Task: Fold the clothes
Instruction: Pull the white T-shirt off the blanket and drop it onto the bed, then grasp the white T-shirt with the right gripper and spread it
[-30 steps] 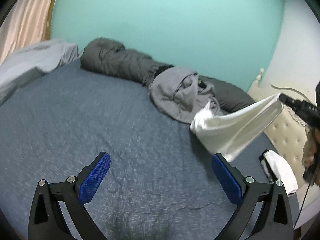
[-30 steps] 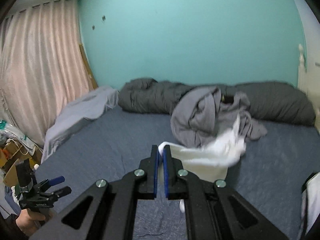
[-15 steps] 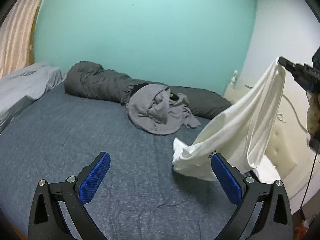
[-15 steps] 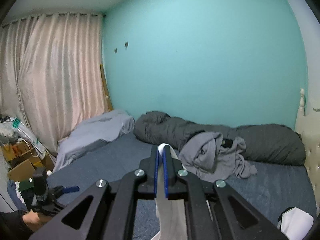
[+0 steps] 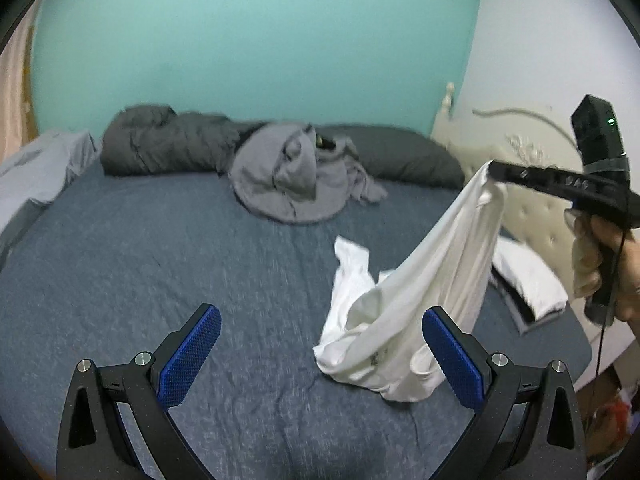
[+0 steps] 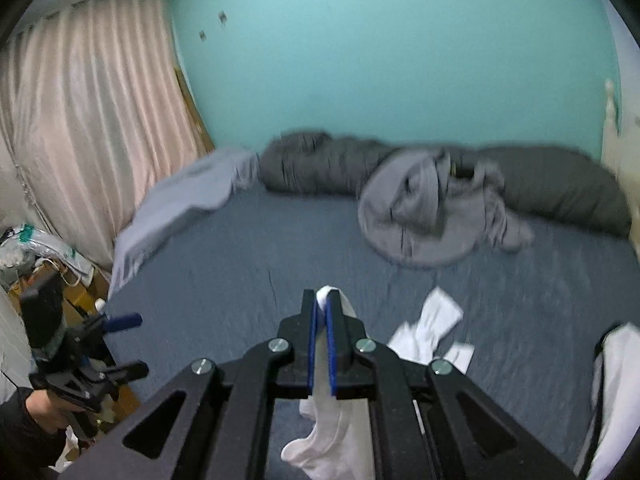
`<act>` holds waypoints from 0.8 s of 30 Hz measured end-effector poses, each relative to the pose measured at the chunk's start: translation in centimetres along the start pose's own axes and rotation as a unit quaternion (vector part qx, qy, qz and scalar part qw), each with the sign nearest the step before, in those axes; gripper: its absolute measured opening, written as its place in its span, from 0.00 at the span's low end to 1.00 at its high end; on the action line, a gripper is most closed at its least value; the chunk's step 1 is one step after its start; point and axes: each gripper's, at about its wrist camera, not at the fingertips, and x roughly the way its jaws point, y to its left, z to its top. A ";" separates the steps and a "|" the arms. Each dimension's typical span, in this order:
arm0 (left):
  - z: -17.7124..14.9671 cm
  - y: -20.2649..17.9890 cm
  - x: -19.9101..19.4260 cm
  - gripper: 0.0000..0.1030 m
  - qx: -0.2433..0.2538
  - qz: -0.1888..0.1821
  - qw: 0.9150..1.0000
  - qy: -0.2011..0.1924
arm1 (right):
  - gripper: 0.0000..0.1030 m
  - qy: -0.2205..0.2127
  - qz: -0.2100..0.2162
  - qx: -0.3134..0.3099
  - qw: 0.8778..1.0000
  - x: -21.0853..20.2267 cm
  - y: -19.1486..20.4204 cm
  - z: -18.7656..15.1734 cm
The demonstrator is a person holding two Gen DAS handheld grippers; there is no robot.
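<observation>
While the right gripper (image 6: 321, 312) has its fingers clamped on one edge of the white shirt (image 5: 420, 292), the cloth hangs from it, lower end bunched on the bed (image 5: 180, 248). Left gripper (image 5: 320, 356) hovers over the bed, fingers wide apart, nothing between them. Grey clothes pile (image 5: 296, 180) lies further back against a dark duvet (image 5: 168, 144). Folded white stack (image 5: 528, 280) sits at the bed's right edge.

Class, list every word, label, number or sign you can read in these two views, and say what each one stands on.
None can be read.
Small dark print on the white garment, near its lower hem: too blurred to read.
Pale markings on the side of the right tongs, which are shut on the garment: too small to read.
The left tongs, open, show no text.
</observation>
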 end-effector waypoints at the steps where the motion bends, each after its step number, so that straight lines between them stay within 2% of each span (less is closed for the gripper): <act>1: -0.5 0.1 1.0 1.00 0.000 -0.002 1.000 0.010 | 0.04 0.011 -0.001 0.006 1.000 1.1 -0.5 -0.8; 8: -4.1 1.1 8.1 1.00 -0.010 -0.031 0.997 0.076 | 0.05 0.068 -0.008 0.031 0.997 7.6 -3.8 -5.1; 15: -7.2 0.3 15.8 1.00 -0.001 -0.046 0.989 0.140 | 0.07 0.113 -0.027 0.033 0.993 12.8 -6.3 -8.5; 17: -7.9 0.0 17.6 0.99 0.000 -0.049 0.987 0.153 | 0.13 0.122 -0.048 0.041 0.990 13.8 -7.4 -9.2; 18: -8.1 -0.2 18.3 0.99 -0.001 -0.051 0.986 0.157 | 0.26 0.127 -0.063 0.046 0.989 14.3 -7.9 -9.6; 19: -8.3 -0.3 18.8 0.99 -0.001 -0.053 0.986 0.161 | 0.48 0.127 -0.079 0.050 0.987 14.4 -8.5 -10.1; 20: -8.5 -0.4 19.3 0.99 -0.002 -0.055 0.985 0.165 | 0.57 0.124 -0.092 0.057 0.986 14.3 -9.1 -10.5; 22: -8.8 -0.7 20.3 0.99 -0.003 -0.059 0.983 0.172 | 0.60 0.118 -0.110 0.073 0.984 14.0 -10.3 -11.5; 24: -8.9 -1.1 20.9 0.99 0.004 -0.064 0.983 0.175 | 0.60 0.109 -0.091 0.106 0.984 13.1 -11.4 -12.8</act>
